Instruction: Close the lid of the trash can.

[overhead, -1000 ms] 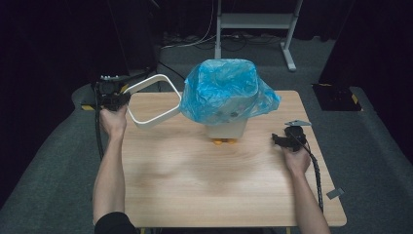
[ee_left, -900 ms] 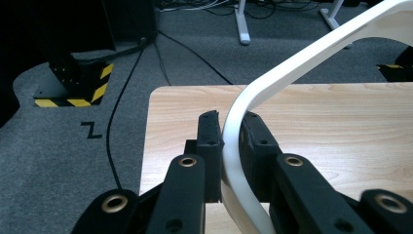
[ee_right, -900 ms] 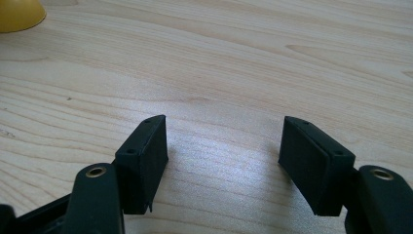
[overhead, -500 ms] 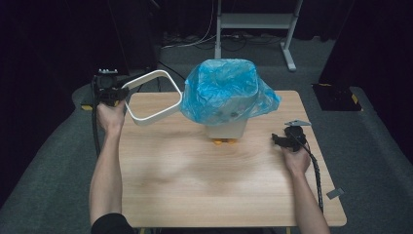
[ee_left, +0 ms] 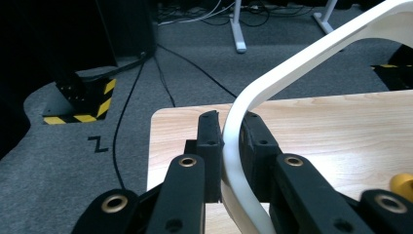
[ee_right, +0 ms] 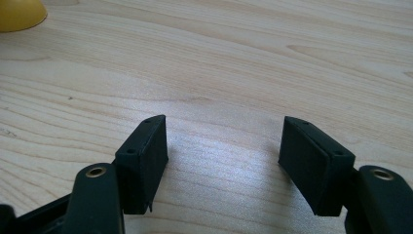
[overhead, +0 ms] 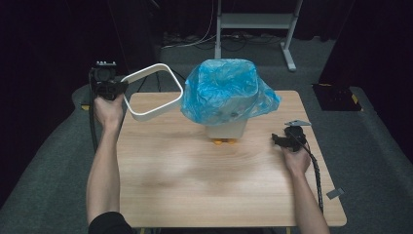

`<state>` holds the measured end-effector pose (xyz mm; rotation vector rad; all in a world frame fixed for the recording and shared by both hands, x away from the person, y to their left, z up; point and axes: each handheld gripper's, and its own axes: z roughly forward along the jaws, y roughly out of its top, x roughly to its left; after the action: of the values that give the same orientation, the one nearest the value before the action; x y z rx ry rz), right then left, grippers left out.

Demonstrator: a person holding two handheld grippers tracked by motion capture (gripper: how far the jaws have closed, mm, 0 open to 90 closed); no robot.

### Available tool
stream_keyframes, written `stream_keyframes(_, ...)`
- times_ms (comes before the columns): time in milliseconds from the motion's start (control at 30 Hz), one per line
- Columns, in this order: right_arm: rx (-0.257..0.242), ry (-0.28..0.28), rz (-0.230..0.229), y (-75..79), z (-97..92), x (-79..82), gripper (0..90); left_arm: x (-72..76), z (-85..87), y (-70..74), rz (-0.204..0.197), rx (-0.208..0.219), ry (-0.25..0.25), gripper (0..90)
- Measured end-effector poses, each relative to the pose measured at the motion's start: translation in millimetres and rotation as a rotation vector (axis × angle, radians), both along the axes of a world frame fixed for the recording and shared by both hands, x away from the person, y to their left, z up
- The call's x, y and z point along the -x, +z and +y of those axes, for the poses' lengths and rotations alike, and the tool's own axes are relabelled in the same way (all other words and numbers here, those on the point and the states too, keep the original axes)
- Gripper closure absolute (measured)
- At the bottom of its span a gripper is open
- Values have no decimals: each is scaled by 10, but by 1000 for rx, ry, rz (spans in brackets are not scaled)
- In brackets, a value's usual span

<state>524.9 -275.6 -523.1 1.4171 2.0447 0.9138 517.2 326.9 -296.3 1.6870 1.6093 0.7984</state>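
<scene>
Jaws of the left gripper, high view: clamped on the white frame, held at the table's far-left corner, left of the bagged bin. Left gripper view: frame pinched edgewise. Right gripper view: right gripper wide, nothing held.

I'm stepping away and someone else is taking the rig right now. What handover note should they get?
Left tool: shut on the white rim ring, held in the air over the table's far left corner.
Right tool: open, nothing in it, low over the table right of the bin.
White bin: mid-table, blue bag draped over its top.
Done: ring off the bin, bag in place.
Left: probably seat the ring back over the bag.
</scene>
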Motion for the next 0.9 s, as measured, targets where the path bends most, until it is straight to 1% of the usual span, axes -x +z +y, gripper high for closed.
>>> stream_keyframes(133, 0, 0, 0, 0, -1, -1, 343, 13, -5, 34, 0, 2, -4, 802)
stream_keyframes(267, 0, 1, 0, 0, -1, 0, 343, 36, -4, 82, -8, 3, -8, 803)
stream_keyframes(300, 0, 1, 0, 0, -1, 0, 343, 40, 1, 97, -7, 6, -9, 803)
stream_keyframes(333, 0, 1, 0, 0, -1, 0, 343, 50, 5, 121, -10, 23, -19, 802)
stream_keyframes(367, 0, 1, 0, 0, -1, 0, 343, 50, 5, 121, -10, 23, -19, 803)
stream_keyframes(400, -1, 1, 1, 0, 1, 0, 343, 64, -4, 149, -19, 31, -24, 803)
stream_keyframes(467, -1, 1, 1, 0, 1, 0, 343, 73, -9, 169, -20, 35, -31, 802)
stream_keyframes(600, -1, 1, 1, 0, 1, 0, 343, 93, -38, 232, -28, 31, -43, 802)
stream_keyframes(733, -1, 1, 1, 0, 1, 0, 343, 128, -31, 330, -36, 28, -39, 802)
stream_keyframes(767, -1, 1, 1, 0, 0, 0, 343, 136, -33, 343, -42, 37, -41, 802)
stream_keyframes(800, -1, 1, 1, 0, 0, 0, 343, 136, -33, 343, -42, 37, -41, 802)
stream_keyframes(833, -1, 1, 1, 0, 0, 0, 343, 144, -38, 357, -44, 51, -47, 802)
stream_keyframes(867, -1, 1, 1, 0, 1, 0, 343, 151, -58, 379, -43, 54, -60, 803)
stream_keyframes(900, -1, 1, 1, 0, 1, 0, 343, 151, -58, 379, -43, 54, -60, 802)
